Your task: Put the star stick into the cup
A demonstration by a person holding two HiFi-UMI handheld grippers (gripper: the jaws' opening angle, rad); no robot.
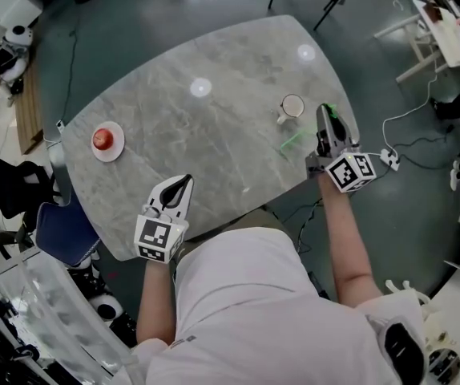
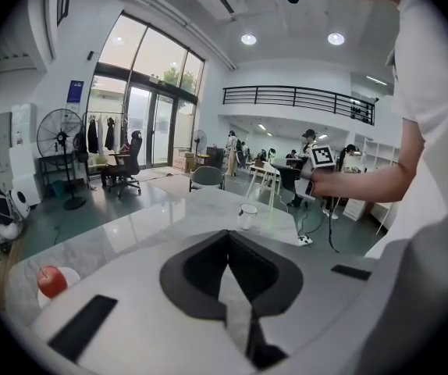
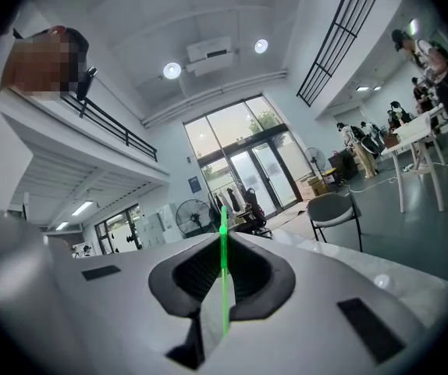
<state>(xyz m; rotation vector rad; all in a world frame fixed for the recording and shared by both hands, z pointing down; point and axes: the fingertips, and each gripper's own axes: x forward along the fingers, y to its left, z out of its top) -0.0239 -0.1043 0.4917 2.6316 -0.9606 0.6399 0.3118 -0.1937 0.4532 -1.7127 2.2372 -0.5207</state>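
Note:
My right gripper [image 1: 324, 119] is over the table's right edge, just right of the white cup [image 1: 292, 107], and is tilted upward. It is shut on the thin green star stick [image 3: 223, 272], which runs up the seam between the jaws and pokes past the tips. A bit of green stick [image 1: 330, 110] shows at the gripper. A green streak [image 1: 294, 141] lies on the table below the cup. From the left gripper view the cup [image 2: 247, 216] stands far ahead. My left gripper [image 1: 183, 183] rests at the near edge, shut and empty.
A red apple [image 1: 102, 139] sits on a white plate [image 1: 118, 152] at the left of the grey marble table [image 1: 214, 135]. A blue chair [image 1: 66, 231] stands at the near left. A white cable and plug [image 1: 390, 159] lie on the floor to the right.

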